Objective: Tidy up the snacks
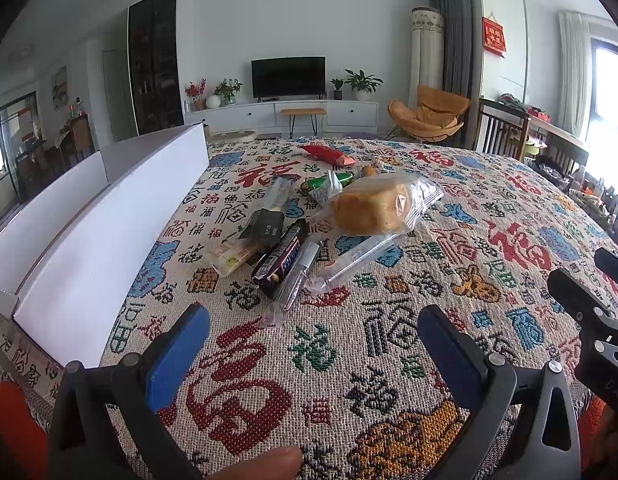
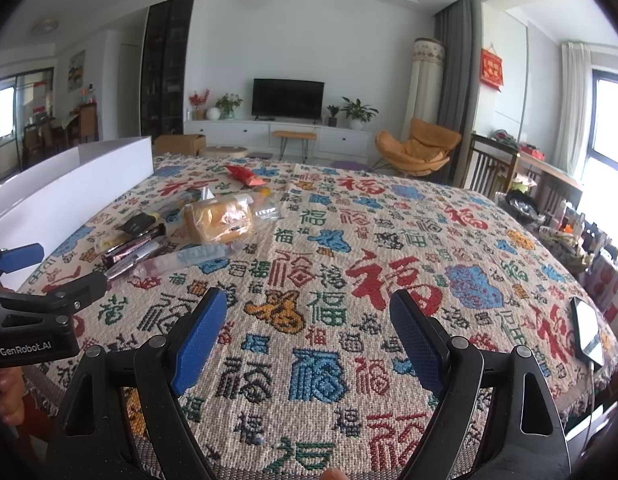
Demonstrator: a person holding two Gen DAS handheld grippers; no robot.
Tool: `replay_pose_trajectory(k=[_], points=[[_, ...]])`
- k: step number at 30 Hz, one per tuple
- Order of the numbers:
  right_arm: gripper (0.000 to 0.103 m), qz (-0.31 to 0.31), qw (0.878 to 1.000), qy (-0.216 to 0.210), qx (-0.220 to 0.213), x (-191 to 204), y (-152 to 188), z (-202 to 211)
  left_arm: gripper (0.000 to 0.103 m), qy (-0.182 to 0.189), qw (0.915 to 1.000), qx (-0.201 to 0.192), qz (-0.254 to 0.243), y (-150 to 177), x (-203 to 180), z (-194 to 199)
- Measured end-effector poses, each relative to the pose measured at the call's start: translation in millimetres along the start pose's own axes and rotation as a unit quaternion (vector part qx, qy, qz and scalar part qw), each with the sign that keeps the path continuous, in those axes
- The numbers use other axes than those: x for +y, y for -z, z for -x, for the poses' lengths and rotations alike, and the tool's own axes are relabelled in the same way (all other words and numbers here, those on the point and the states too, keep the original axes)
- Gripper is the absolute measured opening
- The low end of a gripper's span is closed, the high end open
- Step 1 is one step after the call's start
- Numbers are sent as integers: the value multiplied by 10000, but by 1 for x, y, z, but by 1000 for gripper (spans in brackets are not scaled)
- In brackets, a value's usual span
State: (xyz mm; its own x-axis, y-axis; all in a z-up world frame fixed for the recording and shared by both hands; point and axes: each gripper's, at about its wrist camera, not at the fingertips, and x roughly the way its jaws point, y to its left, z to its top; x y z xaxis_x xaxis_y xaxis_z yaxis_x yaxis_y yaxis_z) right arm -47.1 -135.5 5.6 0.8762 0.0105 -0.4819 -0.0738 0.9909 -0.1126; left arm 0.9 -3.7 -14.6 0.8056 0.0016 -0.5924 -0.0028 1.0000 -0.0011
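Both pairs of fingers stand spread wide with nothing between them: my left gripper [image 1: 313, 344] and my right gripper [image 2: 309, 332] each hover over bare patterned tablecloth [image 1: 389, 320], blue pads facing inward, released.

From the left wrist view the snacks lie in a loose heap at about 12 o'clock from the left gripper, well apart from its tips. Nearest is a dark chocolate bar [image 1: 283, 256], touching a clear-wrapped stick [image 1: 297, 280] on its 3 o'clock side and a pale yellow packet [image 1: 233, 254] at its 9 o'clock. A long clear wrapper [image 1: 349, 260] lies just beside them, towards 3 o'clock. Behind sits a wrapped bread loaf [image 1: 373, 208], the biggest item, tilted up on the others. A black-and-cream packet [image 1: 269, 212] lies at its 9 o'clock, a green packet [image 1: 329, 182] at its 11 o'clock, and a red packet [image 1: 327, 155] farther back at 12 o'clock.

A white box [image 1: 109, 216] stands along the table's edge at 9 o'clock of the heap, its wall upright.

From the right wrist view the heap is at 10 o'clock of the right gripper, and the left gripper shows at 9 o'clock. A phone [image 2: 587, 330] lies at 3 o'clock near the table's edge, screen lit.
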Motion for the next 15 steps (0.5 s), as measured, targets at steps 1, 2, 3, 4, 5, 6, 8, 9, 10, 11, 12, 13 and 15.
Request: replay_pose_trajectory(k=[1, 2, 3, 4, 5, 6, 8, 9, 10, 11, 12, 13, 15], points=[[86, 0, 10000, -3, 3, 0, 0, 0, 103, 0, 10000, 0, 1, 0, 0, 0], [86, -1, 10000, -2, 6, 0, 0, 0, 103, 2, 10000, -1, 2, 0, 0, 0], [86, -3, 10000, -2, 8, 0, 0, 0, 103, 0, 10000, -1, 1, 0, 0, 0], [86, -9, 10000, -6, 11, 0, 0, 0, 103, -1, 10000, -1, 1, 0, 0, 0], [86, -6, 10000, -4, 7, 0, 0, 0, 103, 0, 10000, 0, 3, 0, 0, 0], [86, -5, 10000, -3, 3, 0, 0, 0, 103, 1, 10000, 2, 4, 0, 0, 0], [86, -8, 10000, -6, 10, 0, 0, 0, 103, 1, 10000, 1, -1, 0, 0, 0], [86, -9, 10000, -9, 15, 0, 0, 0, 103, 0, 10000, 2, -2, 0, 0, 0], [86, -10, 10000, -11, 18, 0, 0, 0, 103, -1, 10000, 4, -5, 0, 0, 0], [86, -11, 10000, -12, 26, 1, 1, -1, 103, 0, 10000, 1, 0, 0, 0, 0], [86, -12, 10000, -16, 34, 1, 1, -1, 103, 2, 10000, 1, 2, 0, 0, 0], [86, -15, 10000, -18, 41, 1, 1, -1, 103, 2, 10000, 1, 5, 0, 0, 0], [86, -15, 10000, -22, 48, 1, 1, -1, 103, -3, 10000, 6, 8, 0, 0, 0]])
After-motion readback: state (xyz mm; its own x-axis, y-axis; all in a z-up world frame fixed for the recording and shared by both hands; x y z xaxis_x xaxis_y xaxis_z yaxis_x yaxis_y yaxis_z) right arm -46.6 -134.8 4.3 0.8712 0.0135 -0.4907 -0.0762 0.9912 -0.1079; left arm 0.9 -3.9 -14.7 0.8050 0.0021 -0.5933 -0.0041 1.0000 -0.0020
